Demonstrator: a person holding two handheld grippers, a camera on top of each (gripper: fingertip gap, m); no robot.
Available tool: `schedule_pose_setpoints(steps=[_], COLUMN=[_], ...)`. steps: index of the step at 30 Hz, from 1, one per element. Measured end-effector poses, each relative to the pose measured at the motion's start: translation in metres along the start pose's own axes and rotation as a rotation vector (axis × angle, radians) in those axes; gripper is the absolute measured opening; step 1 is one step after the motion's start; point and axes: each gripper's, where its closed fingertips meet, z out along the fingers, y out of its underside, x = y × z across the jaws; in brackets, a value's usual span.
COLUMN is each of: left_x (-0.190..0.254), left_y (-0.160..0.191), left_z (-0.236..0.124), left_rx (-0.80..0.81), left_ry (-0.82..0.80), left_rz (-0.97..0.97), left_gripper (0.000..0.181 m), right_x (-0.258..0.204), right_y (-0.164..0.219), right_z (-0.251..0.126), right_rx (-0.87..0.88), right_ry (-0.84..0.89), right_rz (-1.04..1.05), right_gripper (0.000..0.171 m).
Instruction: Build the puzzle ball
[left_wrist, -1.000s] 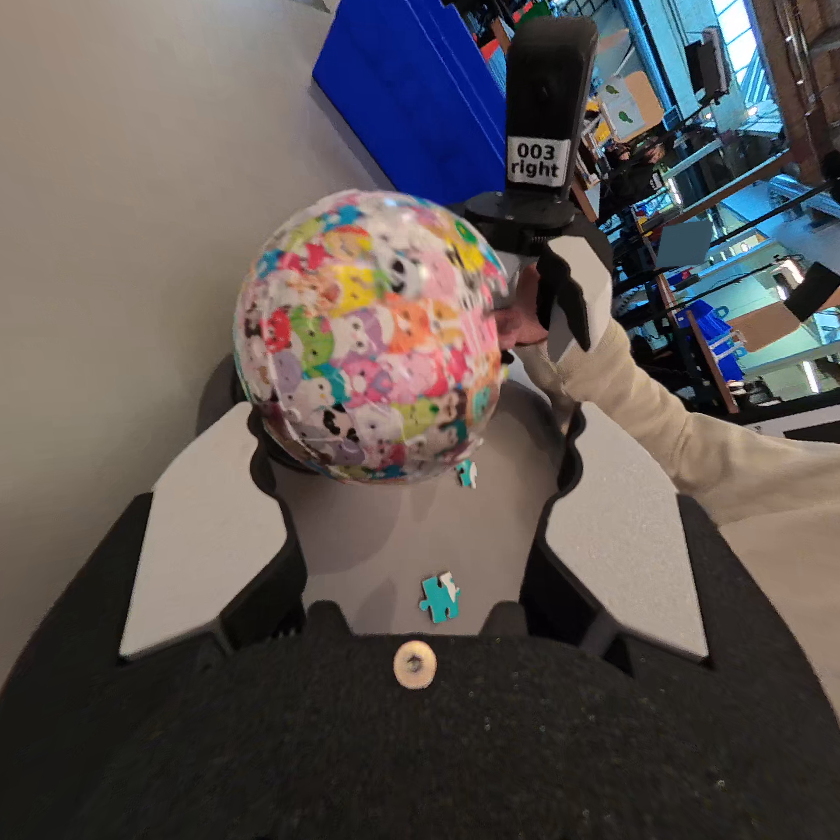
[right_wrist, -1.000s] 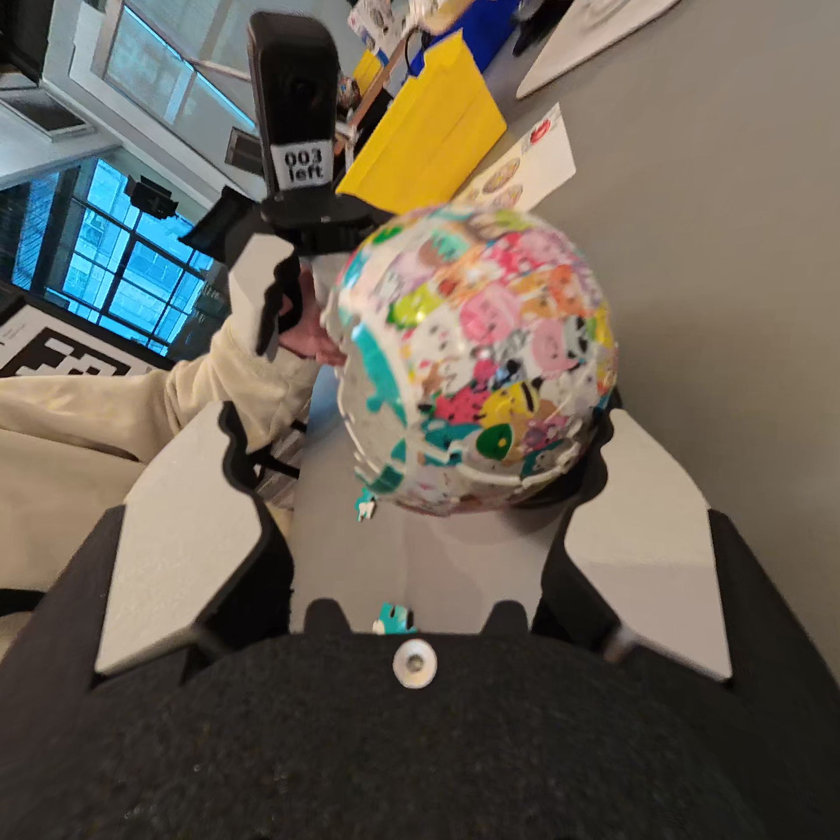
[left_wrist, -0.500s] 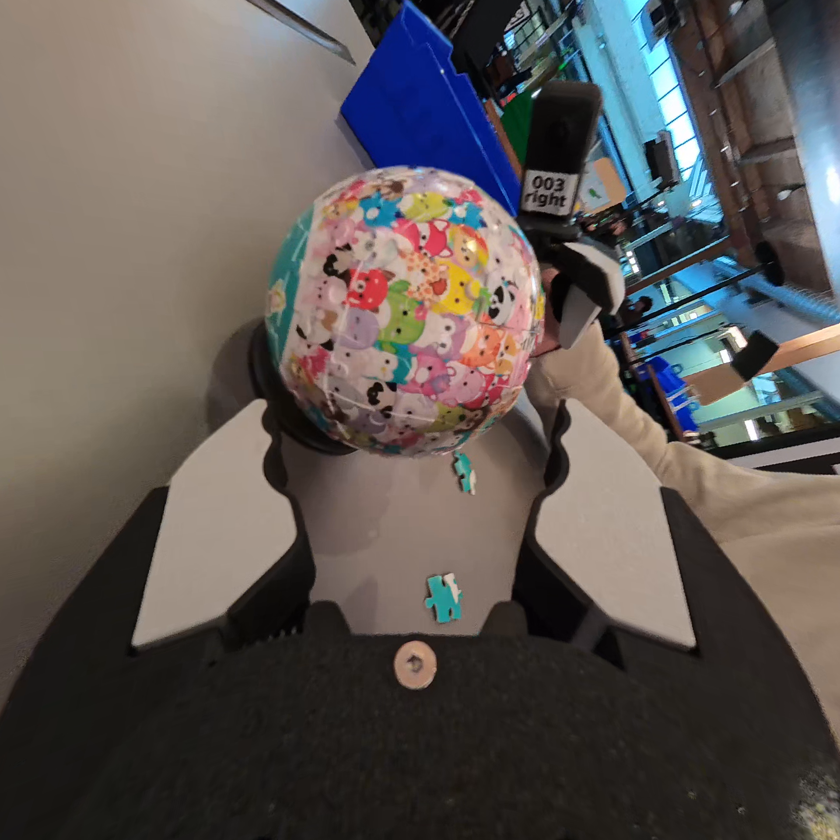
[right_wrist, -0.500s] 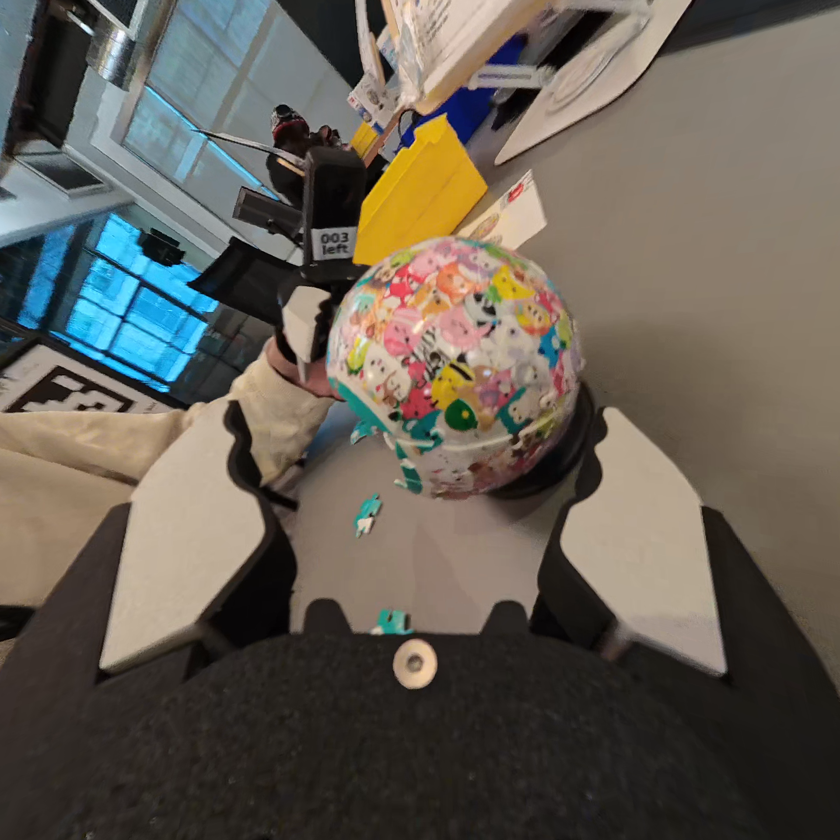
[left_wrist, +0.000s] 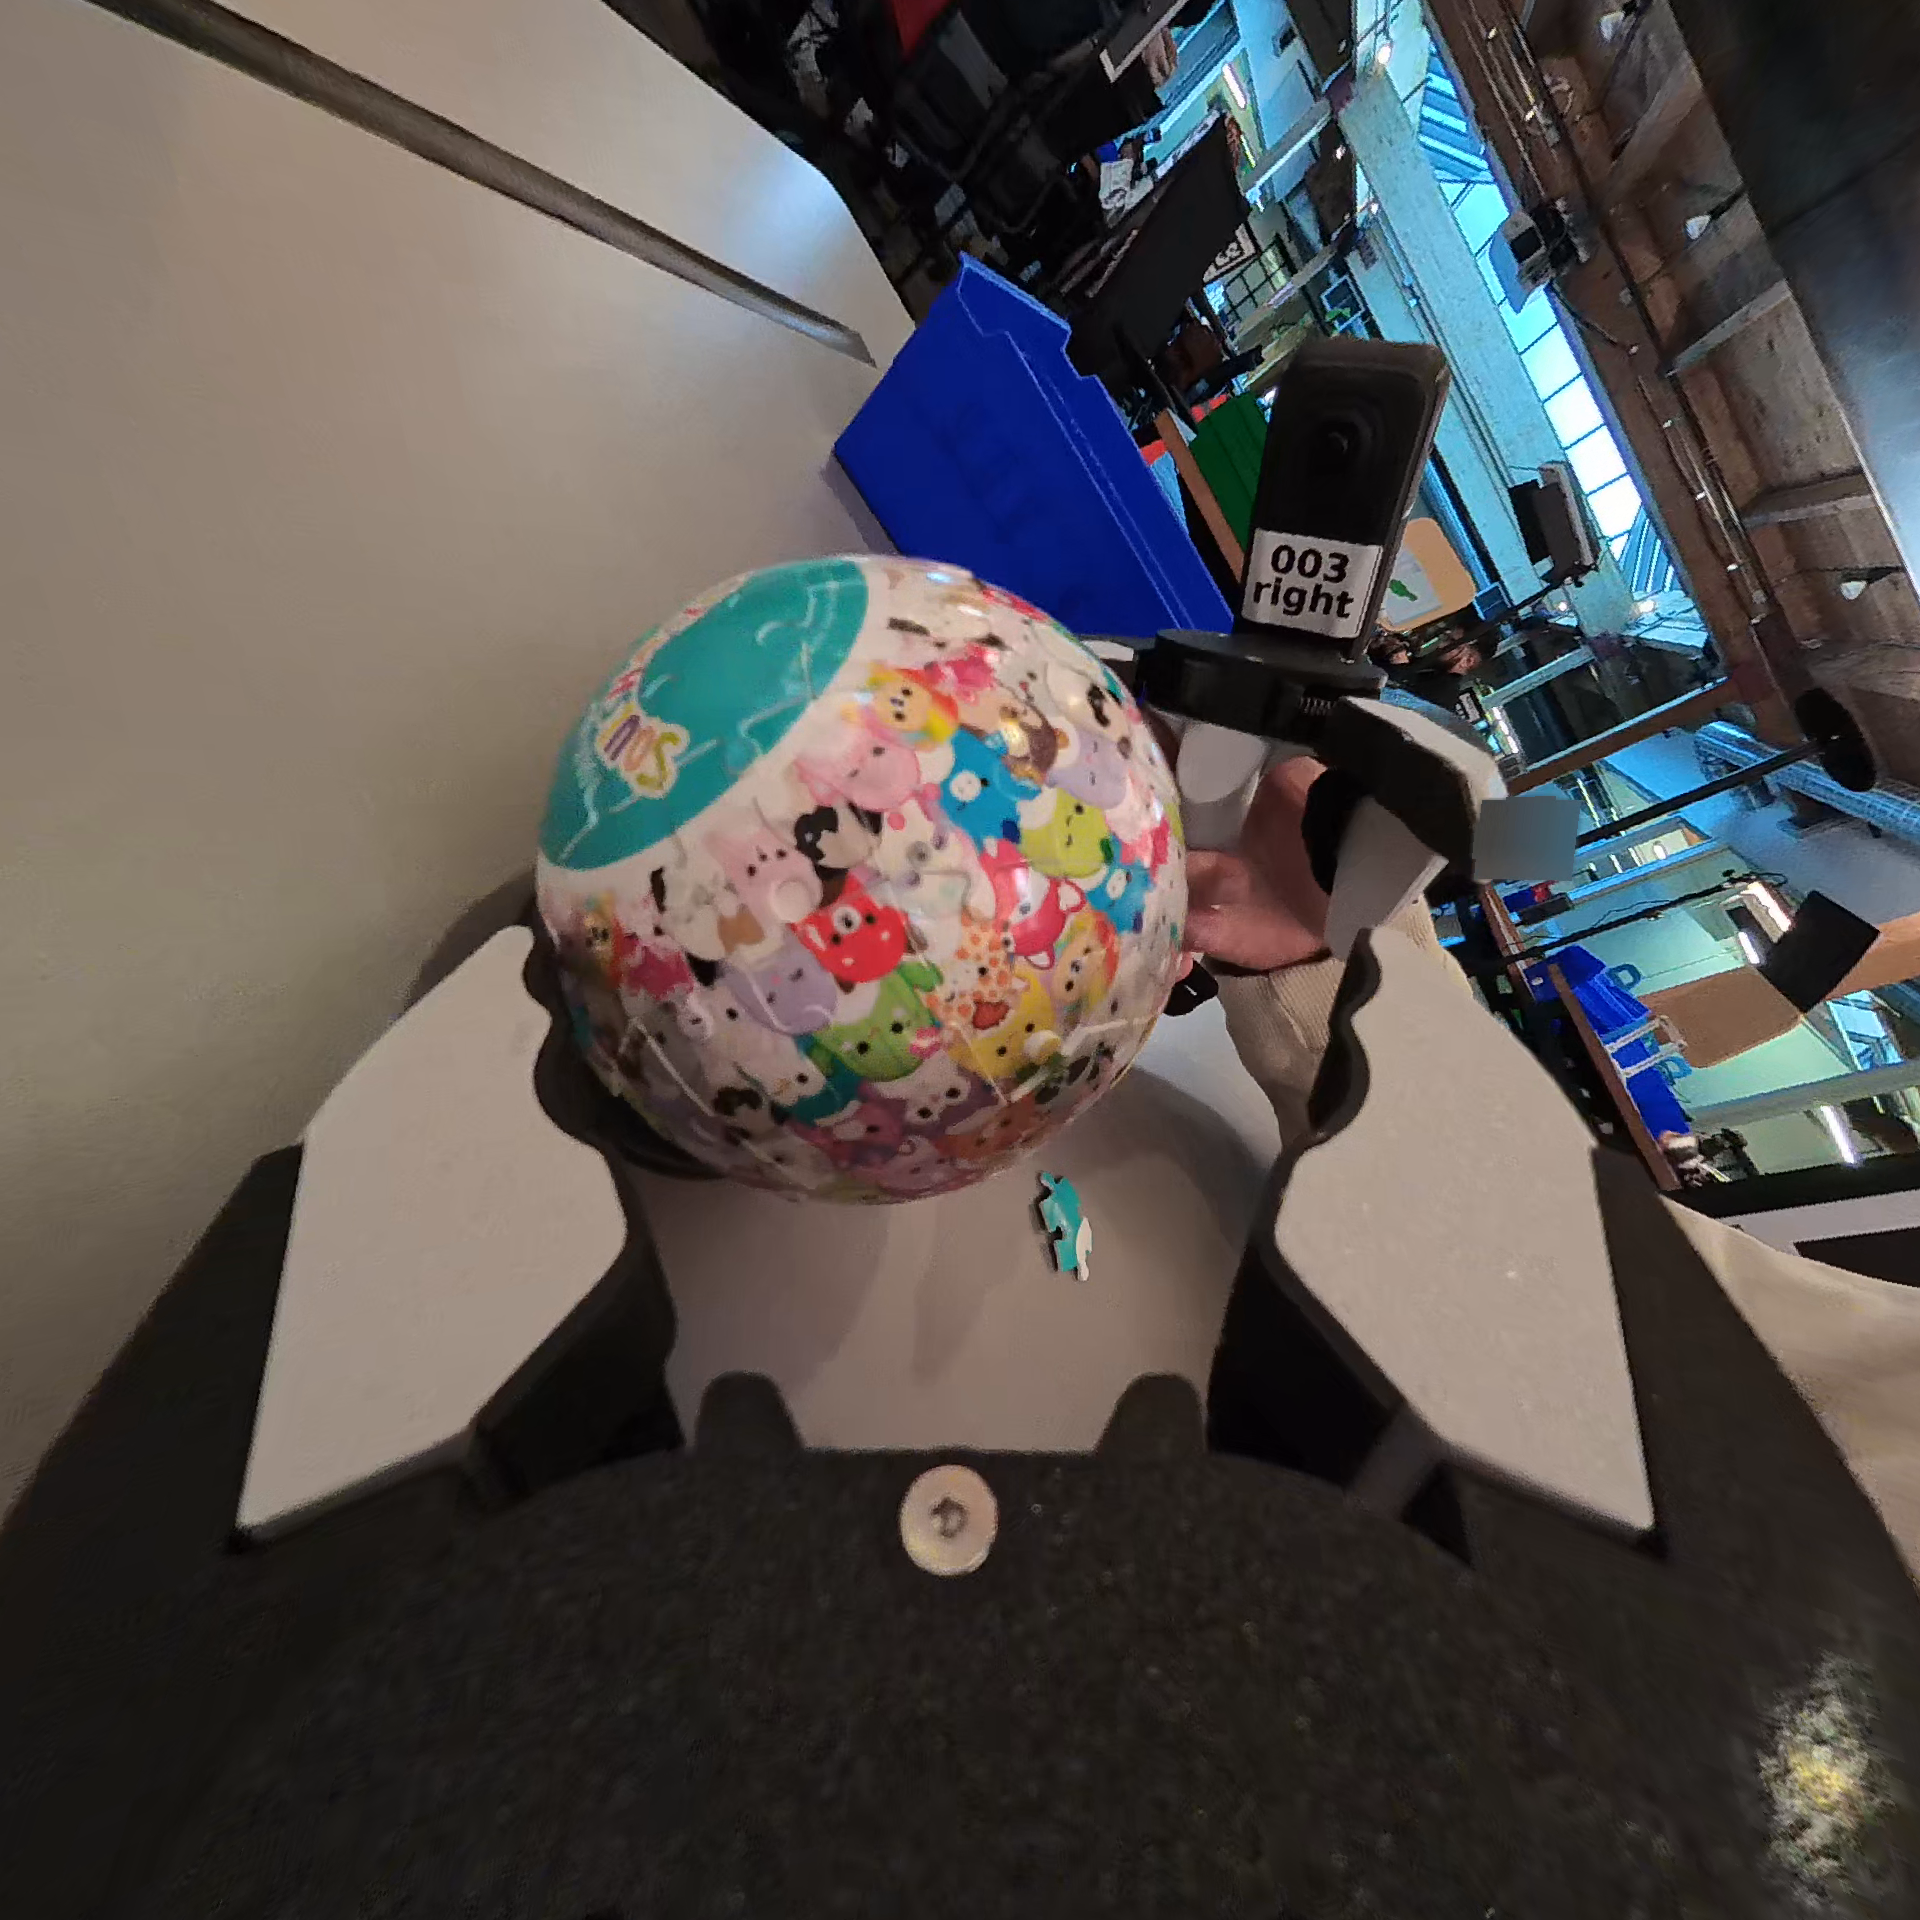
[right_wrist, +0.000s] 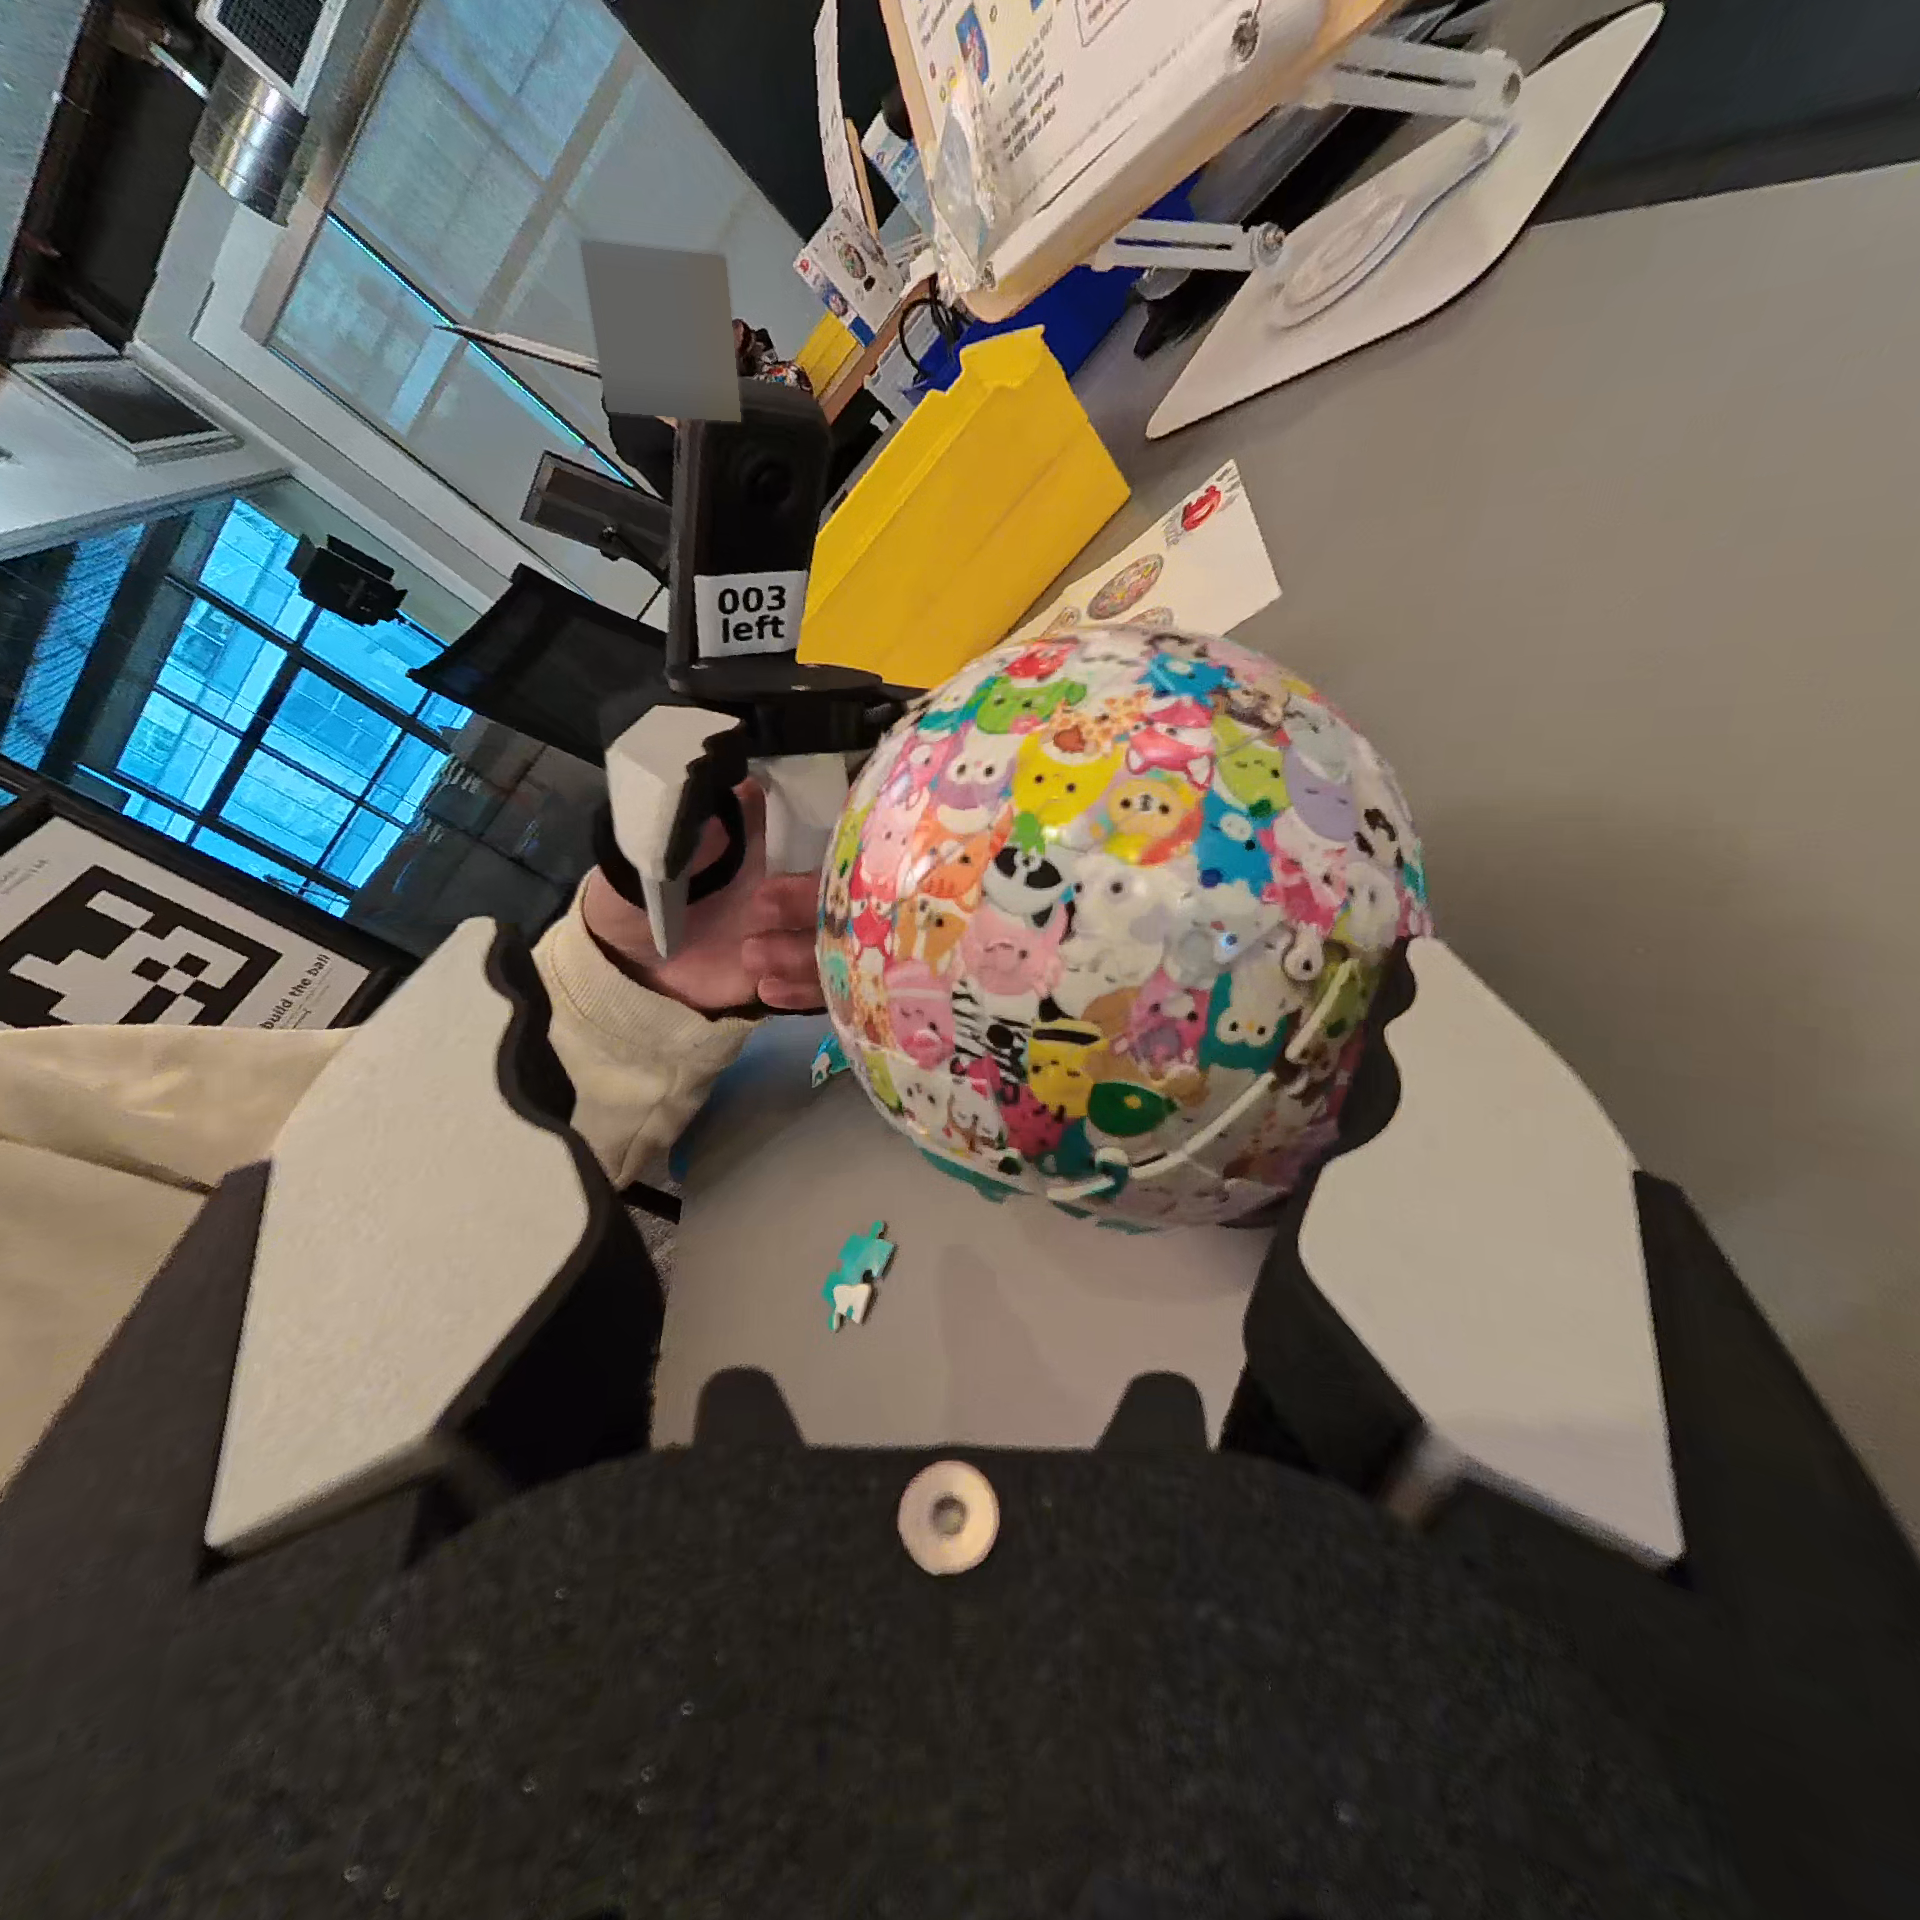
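Cradling the puzzle ball (left_wrist: 860, 883) between wide-open, empty grippers, left (left_wrist: 940, 1049) and right (right_wrist: 951, 1039), we expose its gap for the loose teal piece (right_wrist: 858, 1274).

- Puzzle ball (left_wrist: 862, 883): nearly whole sphere, glossy, covered in many-coloured cartoon animals, teal cap on one side, seated on a dark ring stand (left_wrist: 582, 1122) on the grey tabletop (right_wrist: 1662, 727).
- Loose teal piece (right_wrist: 857, 1273): flat on the tabletop, just beside the ball.
- Second teal piece (right_wrist: 828, 1060): near the ball's base, partly hidden.
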Motion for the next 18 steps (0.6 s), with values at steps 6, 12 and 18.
schedule_pose_setpoints(steps=[6, 12, 18], left_x=[-0.015, -0.012, -0.012], left_y=[0.012, 0.021, 0.009], left_z=[-0.008, -0.003, -0.004], left_rx=[-0.001, -0.018, 0.022], left_ry=[-0.01, 0.033, -0.033], left_rz=[-0.014, -0.077, -0.029], left_gripper=[0.119, 0.112, 0.108], right_x=[0.014, 0.018, 0.019], right_y=[0.006, 0.029, 0.016], right_z=[-0.009, 0.004, 0.014], right_rx=[0.012, -0.112, -0.073], right_ry=[0.023, -0.008, 0.067], right_rz=[0.013, 0.107, -0.002], right_gripper=[0.132, 0.133, 0.128])
